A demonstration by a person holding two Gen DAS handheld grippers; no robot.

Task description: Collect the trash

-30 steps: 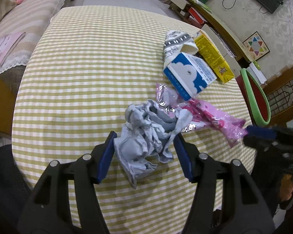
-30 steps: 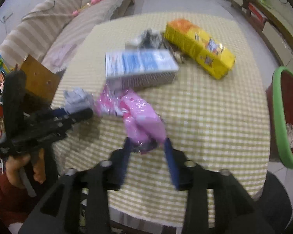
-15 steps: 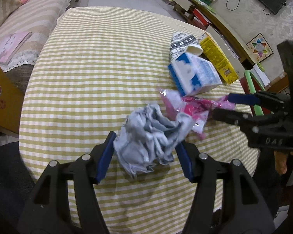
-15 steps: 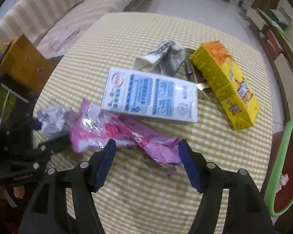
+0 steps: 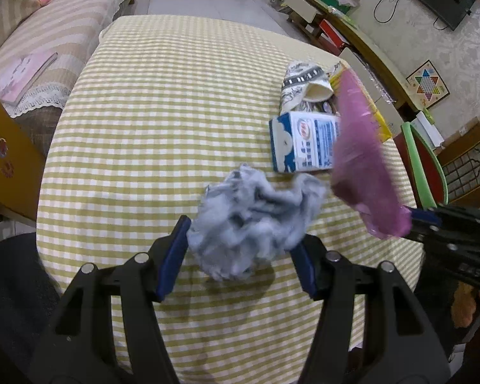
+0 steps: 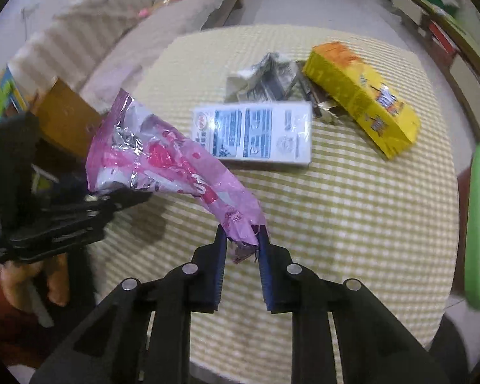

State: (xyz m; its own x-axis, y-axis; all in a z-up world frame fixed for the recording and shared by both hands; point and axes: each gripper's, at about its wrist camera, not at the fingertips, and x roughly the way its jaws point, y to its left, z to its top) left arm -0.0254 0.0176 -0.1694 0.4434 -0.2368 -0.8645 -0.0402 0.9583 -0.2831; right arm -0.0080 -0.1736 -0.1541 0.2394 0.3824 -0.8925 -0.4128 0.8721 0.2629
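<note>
Two grippers, two catches. The left gripper (image 5: 243,249) has its jaws about halfway apart and clamped on a crumpled grey wad (image 5: 256,217), blue pads pressing either side of it, the wad held up off the table (image 5: 163,121) with its shadow thrown on the checked cloth beneath. The right gripper (image 6: 241,240) has its jaws squeezed nearly together on the tail end of a pink wrapper (image 6: 169,163), and the wrapper stands up and away from the pads, leaning to the left in the right wrist view, silver lining showing at its open top. From the left wrist view that same wrapper (image 5: 361,156) is a pink blur in the air at the right, in front of the white carton (image 5: 300,140). Four pieces of trash are in sight besides: the white carton lying flat mid-table, a squashed patterned cup (image 5: 300,86) just behind it, a yellow box (image 6: 361,96) lying beside that, touching or not I cannot tell. Off the table's right edge sits a green-rimmed bin (image 6: 476,224) with a bit of white paper inside. A hand (image 6: 35,275) grips the left tool's handle at the lower left of the right wrist view.
</note>
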